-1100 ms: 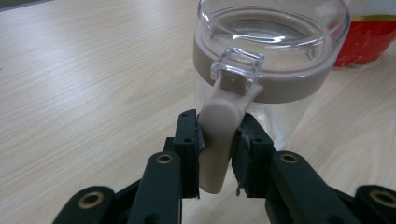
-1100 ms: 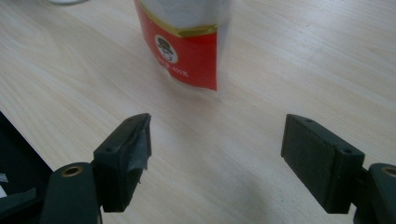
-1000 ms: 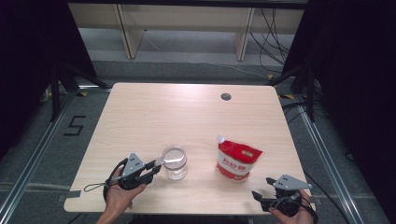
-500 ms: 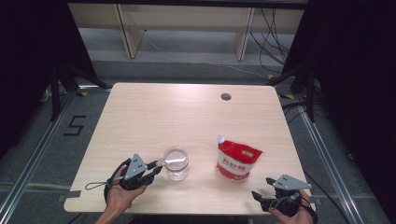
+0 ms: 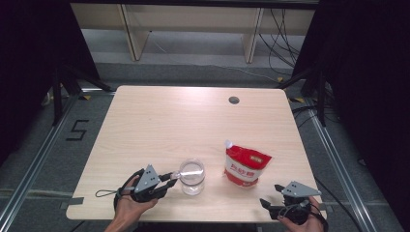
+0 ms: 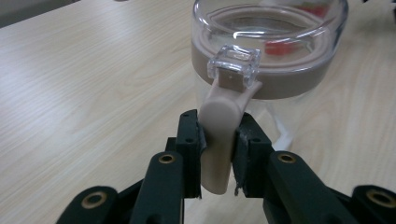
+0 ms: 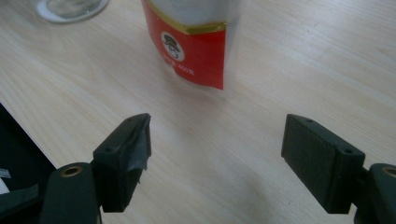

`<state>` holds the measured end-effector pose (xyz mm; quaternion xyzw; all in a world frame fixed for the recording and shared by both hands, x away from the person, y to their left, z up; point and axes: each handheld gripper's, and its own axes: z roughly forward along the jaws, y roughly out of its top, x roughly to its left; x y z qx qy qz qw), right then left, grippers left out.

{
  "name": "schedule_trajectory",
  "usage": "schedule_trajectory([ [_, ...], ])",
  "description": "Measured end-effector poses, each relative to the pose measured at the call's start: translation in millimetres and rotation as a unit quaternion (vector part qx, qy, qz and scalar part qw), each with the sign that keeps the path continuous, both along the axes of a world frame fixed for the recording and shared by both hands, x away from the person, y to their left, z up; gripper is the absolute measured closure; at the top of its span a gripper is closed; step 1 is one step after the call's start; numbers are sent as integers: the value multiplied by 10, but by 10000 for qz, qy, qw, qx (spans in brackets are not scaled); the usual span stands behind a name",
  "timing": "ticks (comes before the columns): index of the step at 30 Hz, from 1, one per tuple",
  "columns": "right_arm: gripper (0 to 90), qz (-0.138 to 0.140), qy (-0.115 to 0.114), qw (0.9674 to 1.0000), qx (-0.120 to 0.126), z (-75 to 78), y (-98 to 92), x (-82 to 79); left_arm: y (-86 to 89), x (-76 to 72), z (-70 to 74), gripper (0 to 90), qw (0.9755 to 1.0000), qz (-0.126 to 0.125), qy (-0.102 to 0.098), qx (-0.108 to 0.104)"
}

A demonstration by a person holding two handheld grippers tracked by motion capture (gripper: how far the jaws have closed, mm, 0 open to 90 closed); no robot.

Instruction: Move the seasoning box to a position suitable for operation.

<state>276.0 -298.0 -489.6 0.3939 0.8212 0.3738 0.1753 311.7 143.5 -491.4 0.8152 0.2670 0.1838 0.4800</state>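
Your left gripper point(image 6: 217, 154) has its fingers point(image 6: 189, 140) clenched on the beige plastic latch tab point(image 6: 219, 140) of the round clear plastic jar with the brown band and see-through lid point(image 6: 271, 51). The jar stands near the front edge of the pale wooden bench point(image 5: 159, 125), just beside your left hand point(image 5: 128, 205).

The jar looks light and empty, so it may slide or tip if you pull hard. Its smooth sides look slippery. The tab is stiff and small, a good place to hold, right where you have it.

Your right gripper point(image 7: 217, 154) has its fingers point(image 7: 126, 154) spread wide with nothing between them. It rests near the red and white soft pouch with a spout point(image 5: 246, 166), which stands to the right of the jar.
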Motion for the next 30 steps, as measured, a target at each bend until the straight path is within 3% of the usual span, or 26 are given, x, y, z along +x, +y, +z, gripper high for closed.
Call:
schedule_trajectory([
  [2, 249, 71, 46, 10000, 19, -7, 16, -4, -50, -33, -9, 738, 9999, -12, 74, -133],
  [4, 250, 147, 128, 9998, 100, -7, 23, -3, -54, -31, -11, 738, 9998, -68, 82, -142],
  [9, 252, 238, 0, 9996, 141, -1, 45, -9, -55, -25, -13, 738, 9999, -85, 22, -122],
  [12, 252, 314, 61, 9993, 174, 1, 67, -12, -70, -38, -19, 738, 9997, -89, 90, -196],
  [19, 277, 418, 58, 9989, 192, 2, 68, -11, -142, -60, -8, 737, 9995, -261, 84, -127],
  [20, 297, 485, 56, 9986, 207, -6, 65, -10, -163, -38, -7, 737, 9991, -411, 12, -66],
  [23, 297, 351, 198, 9987, 302, -2, 72, -39, -225, -52, -17, 737, 9992, -318, 119, -204],
  [24, 297, 351, 198, 9987, 302, -2, 72, -39, -225, -52, -17, 736, 9992, -318, 119, -204],
  [25, 297, 414, 23, 9989, 221, 5, 55, -22, -223, -45, -13, 736, 9992, -351, 82, -168],
  [26, 296, 337, 175, 9988, 314, 28, 87, -48, -213, -45, -13, 729, 9989, -338, 224, -230],
  [27, 297, 457, 10, 9987, 238, 29, 78, -22, -206, -45, -6, 712, 9989, -337, 201, -253],
  [29, 297, 490, 12, 9986, 220, 27, 80, -25, -200, -46, 0, 675, 9989, -331, 225, -250],
  [30, 297, 487, 34, 9985, 242, 25, 68, -32, -202, -57, 7, 564, 9990, -284, 242, -253],
])
